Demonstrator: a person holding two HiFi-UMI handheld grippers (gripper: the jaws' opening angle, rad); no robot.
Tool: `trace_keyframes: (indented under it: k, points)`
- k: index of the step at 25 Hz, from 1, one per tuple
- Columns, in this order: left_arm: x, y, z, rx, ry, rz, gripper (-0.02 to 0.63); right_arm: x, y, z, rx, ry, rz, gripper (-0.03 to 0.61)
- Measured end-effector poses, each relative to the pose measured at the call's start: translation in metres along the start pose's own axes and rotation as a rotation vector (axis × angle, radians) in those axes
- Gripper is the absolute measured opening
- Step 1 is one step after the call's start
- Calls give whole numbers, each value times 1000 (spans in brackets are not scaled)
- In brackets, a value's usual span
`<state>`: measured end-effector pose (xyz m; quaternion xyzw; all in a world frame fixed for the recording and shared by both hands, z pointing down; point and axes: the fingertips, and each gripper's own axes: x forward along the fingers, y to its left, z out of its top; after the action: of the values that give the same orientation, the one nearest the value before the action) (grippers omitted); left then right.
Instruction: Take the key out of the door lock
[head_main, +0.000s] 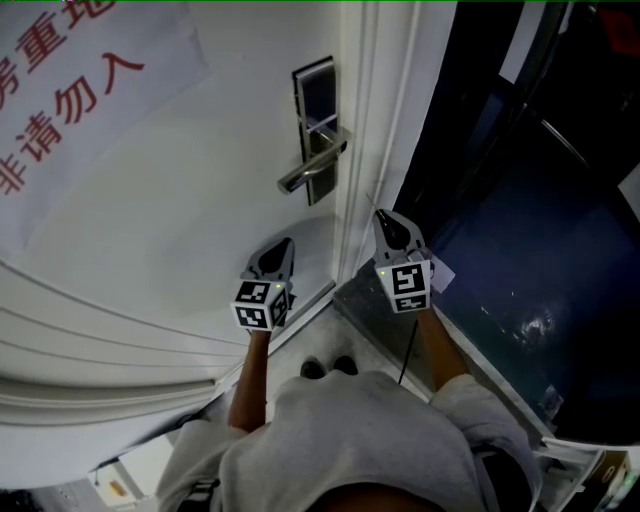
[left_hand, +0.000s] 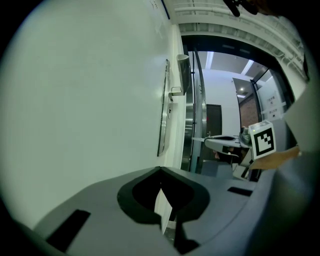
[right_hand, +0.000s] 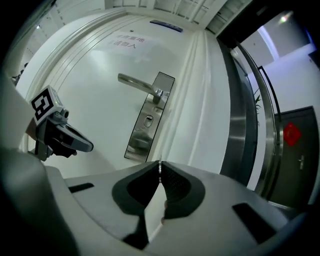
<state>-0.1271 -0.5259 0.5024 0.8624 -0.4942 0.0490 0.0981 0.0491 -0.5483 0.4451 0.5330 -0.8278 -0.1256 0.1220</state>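
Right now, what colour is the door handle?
Silver, bare metal with a brushed look. The door handle shows best in the right gripper view.

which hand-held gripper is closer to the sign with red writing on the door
Left. The left hand-held gripper is in front of the door, below and right of the sign; the right hand-held gripper is farther right, by the door's edge.

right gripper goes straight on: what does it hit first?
Likely the door right beside the lock plate, below the handle. Depth unclear; it might clip the plate's edge. The right gripper is shut on a thin metal sliver, apparently the key.
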Motion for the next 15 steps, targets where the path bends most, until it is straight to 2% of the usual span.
trace_keyframes:
  k: [9,15]
  points:
    - [-2,1,-4,-9,1,10,18,-25,5,-38,186,56,-46,31]
    - [-1,2,-6,-12,5,13,18,-33,10,-54,212,80,-40,31]
